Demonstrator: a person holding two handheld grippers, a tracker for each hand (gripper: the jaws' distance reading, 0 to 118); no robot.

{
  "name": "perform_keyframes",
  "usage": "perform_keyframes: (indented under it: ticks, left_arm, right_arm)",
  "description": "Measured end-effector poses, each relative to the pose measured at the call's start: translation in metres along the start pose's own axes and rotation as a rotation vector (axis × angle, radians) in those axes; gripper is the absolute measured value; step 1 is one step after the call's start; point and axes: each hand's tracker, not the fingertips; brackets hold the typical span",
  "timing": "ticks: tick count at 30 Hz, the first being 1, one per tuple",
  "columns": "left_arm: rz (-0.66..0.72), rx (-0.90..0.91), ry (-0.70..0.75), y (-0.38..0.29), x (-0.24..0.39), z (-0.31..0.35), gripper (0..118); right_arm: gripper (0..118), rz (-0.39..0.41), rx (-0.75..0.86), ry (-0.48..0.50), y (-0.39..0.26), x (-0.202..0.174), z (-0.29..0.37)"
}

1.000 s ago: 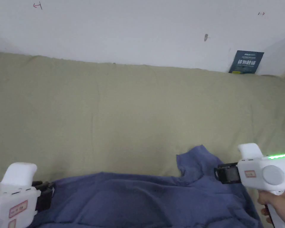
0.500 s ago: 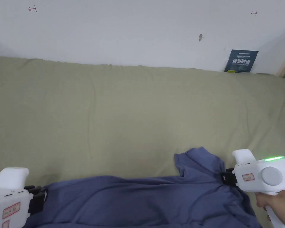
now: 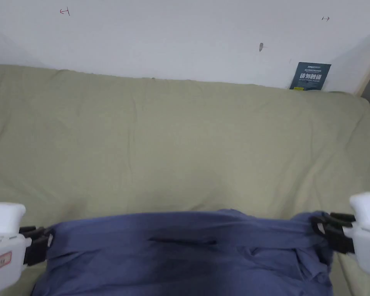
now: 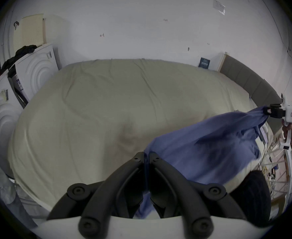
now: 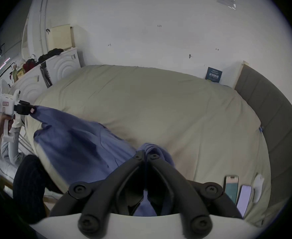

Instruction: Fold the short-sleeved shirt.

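A blue short-sleeved shirt (image 3: 188, 250) hangs stretched between both grippers above the near edge of the bed (image 3: 180, 146). My left gripper (image 3: 45, 241) is shut on the shirt's left end, with blue cloth pinched between its black jaws in the left gripper view (image 4: 146, 156). My right gripper (image 3: 319, 227) is shut on the right end, cloth bunched over its jaw tips in the right gripper view (image 5: 146, 154). The shirt (image 4: 210, 148) sags and is blurred in its middle. In the right gripper view the shirt (image 5: 72, 139) slopes up to the far left gripper (image 5: 33, 110).
The bed is covered by a beige sheet and runs to a white wall. A dark card (image 3: 310, 76) leans at the wall, back right. A grey headboard (image 5: 271, 113) lines the right side. Two phones (image 5: 236, 194) lie on the bed's near right corner. White cabinets (image 4: 29, 73) stand left.
Both grippers have pulled apart, the right one far to the right, and the shirt is now stretched taut between them. The raised sleeve hump on the right has flattened out.
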Motion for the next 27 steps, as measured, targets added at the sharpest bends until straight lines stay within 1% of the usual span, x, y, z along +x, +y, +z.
perform_keyframes:
  ticks: [2,3,5,6,8,10,11,12,14,15,16,17,18,20,21,22,23,24,25,26,27]
  left_arm:
    - [-0.012,-0.072,-0.001,-0.028,0.000,-0.003,1]
    - [0.000,-0.100,-0.008,-0.040,-0.002,-0.010,1]
    - [-0.011,-0.114,0.004,-0.057,0.000,-0.021,1]
    - [-0.010,-0.119,0.015,-0.061,0.001,-0.026,1]
    - [0.007,-0.122,0.016,-0.067,0.001,-0.036,1]
    - [0.012,-0.107,0.031,-0.067,0.001,-0.039,1]
    - [0.015,-0.098,0.032,-0.066,0.001,-0.038,5]
    - [0.034,-0.071,0.031,-0.065,0.002,-0.032,26]
    - [0.066,-0.002,0.033,-0.063,0.002,-0.012,105]
    - [0.070,0.049,0.013,-0.065,0.003,0.005,118]
    - [0.095,0.132,0.048,-0.060,0.001,0.023,116]
    - [0.069,0.211,0.039,-0.059,0.003,0.036,118]
    - [0.098,0.212,0.042,-0.060,0.003,0.044,118]
    - [0.140,0.274,0.075,-0.085,0.008,0.069,118]
    - [0.163,0.287,0.081,-0.090,0.007,0.074,118]
    - [0.193,0.295,0.072,-0.095,0.004,0.075,117]
    - [0.231,0.286,0.058,-0.094,-0.006,0.083,112]
    - [0.264,0.277,0.041,-0.095,-0.011,0.083,84]
    - [0.288,0.258,0.015,-0.096,-0.016,0.078,35]
    - [0.314,0.208,-0.045,-0.096,-0.024,0.069,0]
    - [0.350,0.173,-0.078,-0.096,-0.032,0.061,0]
  right_arm:
    - [3,0.017,-0.059,-0.031,-0.041,-0.008,0.005]
    - [2,0.004,-0.086,-0.036,-0.061,-0.012,0.005]
    - [2,-0.055,-0.158,-0.009,-0.090,-0.018,-0.001]
    - [2,-0.080,-0.178,-0.018,-0.101,-0.020,-0.006]
    - [2,-0.109,-0.159,-0.040,-0.114,-0.022,-0.010]
    - [3,-0.155,-0.116,-0.062,-0.112,-0.019,-0.012]
    - [4,-0.174,-0.088,-0.060,-0.111,-0.018,-0.008]
    - [22,-0.194,-0.060,-0.073,-0.107,-0.018,-0.001]
    - [96,-0.215,-0.030,-0.095,-0.099,-0.021,0.012]
    - [118,-0.218,0.009,-0.100,-0.095,-0.026,0.025]
    - [118,-0.216,0.083,-0.093,-0.093,-0.034,0.043]
    - [118,-0.204,0.144,-0.080,-0.090,-0.042,0.054]
    - [118,-0.204,0.164,-0.087,-0.087,-0.051,0.065]
    - [118,-0.214,0.215,-0.078,-0.083,-0.070,0.084]
    - [117,-0.234,0.240,-0.055,-0.082,-0.076,0.088]
    - [106,-0.259,0.259,-0.023,-0.081,-0.082,0.094]
    - [79,-0.281,0.277,0.014,-0.080,-0.089,0.099]
    - [17,-0.292,0.297,0.012,-0.079,-0.097,0.103]
    - [0,-0.283,0.298,-0.016,-0.074,-0.105,0.104]
    - [0,-0.256,0.317,-0.048,-0.072,-0.114,0.103]
    - [0,-0.253,0.312,-0.033,-0.070,-0.119,0.104]
